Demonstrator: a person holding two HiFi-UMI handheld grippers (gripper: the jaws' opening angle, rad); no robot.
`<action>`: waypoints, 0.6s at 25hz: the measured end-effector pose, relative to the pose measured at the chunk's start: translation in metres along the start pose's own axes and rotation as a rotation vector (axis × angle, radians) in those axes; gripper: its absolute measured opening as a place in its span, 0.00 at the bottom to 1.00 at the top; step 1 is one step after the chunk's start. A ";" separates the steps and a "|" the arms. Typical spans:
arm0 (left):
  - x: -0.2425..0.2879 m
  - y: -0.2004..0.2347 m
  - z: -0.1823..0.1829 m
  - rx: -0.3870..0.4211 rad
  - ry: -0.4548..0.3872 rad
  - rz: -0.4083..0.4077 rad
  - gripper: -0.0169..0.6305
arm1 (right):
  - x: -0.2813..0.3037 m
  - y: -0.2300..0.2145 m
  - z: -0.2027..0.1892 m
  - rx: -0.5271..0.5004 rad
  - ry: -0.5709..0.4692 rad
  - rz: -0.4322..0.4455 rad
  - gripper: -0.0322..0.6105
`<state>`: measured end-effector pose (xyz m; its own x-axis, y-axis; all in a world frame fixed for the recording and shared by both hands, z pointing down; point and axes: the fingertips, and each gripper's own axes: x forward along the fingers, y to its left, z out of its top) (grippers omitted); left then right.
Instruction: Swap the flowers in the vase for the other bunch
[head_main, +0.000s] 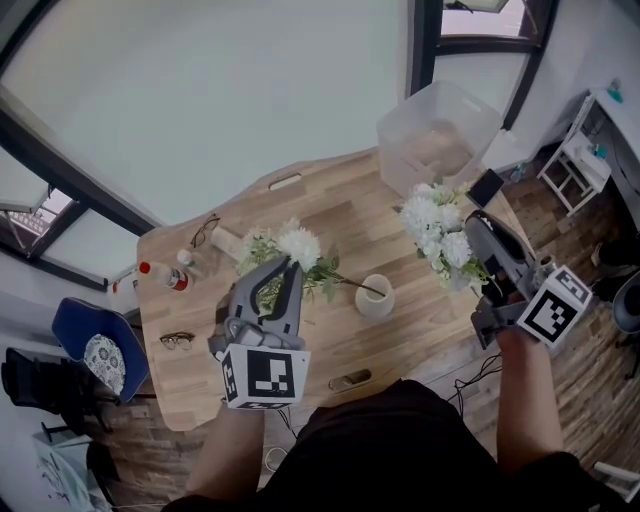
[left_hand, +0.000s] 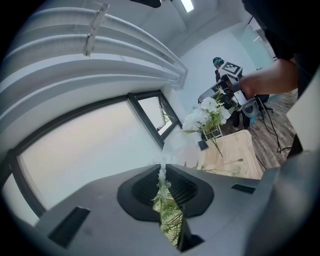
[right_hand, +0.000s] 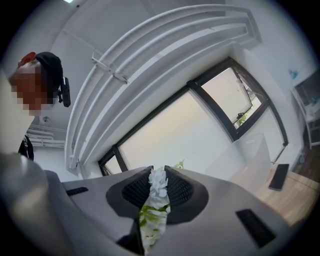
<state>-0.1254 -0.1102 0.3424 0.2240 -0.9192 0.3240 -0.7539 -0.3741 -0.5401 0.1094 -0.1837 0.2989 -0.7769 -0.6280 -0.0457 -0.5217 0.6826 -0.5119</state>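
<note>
As left gripper (head_main: 278, 268) pinched white-flowered leafy bunch (head_main: 298, 245), right gripper (head_main: 482, 225) second white bunch (head_main: 435, 225), both seemed light, floppy, crushable; stems judged safer hold than blooms.

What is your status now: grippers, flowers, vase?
Left gripper shut on left bunch. Right gripper shut on right bunch. Vase upright between them; nothing seen in the way.

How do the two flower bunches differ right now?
The left bunch, in the left gripper, sits left of the vase and shows more greenery. The right bunch, in the right gripper, is by the clear bin with denser white blooms. Both are white-flowered and clamped between jaws.
</note>
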 end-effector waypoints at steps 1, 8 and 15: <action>0.002 -0.002 0.001 -0.004 0.000 -0.002 0.07 | 0.000 -0.002 -0.002 0.009 0.002 0.003 0.19; 0.017 -0.020 0.016 0.012 -0.010 -0.029 0.07 | 0.004 -0.010 -0.012 0.045 0.028 0.025 0.19; 0.019 -0.025 0.027 0.049 -0.008 -0.051 0.07 | 0.003 -0.015 -0.019 0.075 0.040 0.037 0.19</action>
<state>-0.0861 -0.1218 0.3410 0.2664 -0.8997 0.3457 -0.7105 -0.4257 -0.5604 0.1083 -0.1883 0.3226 -0.8094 -0.5864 -0.0323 -0.4654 0.6740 -0.5737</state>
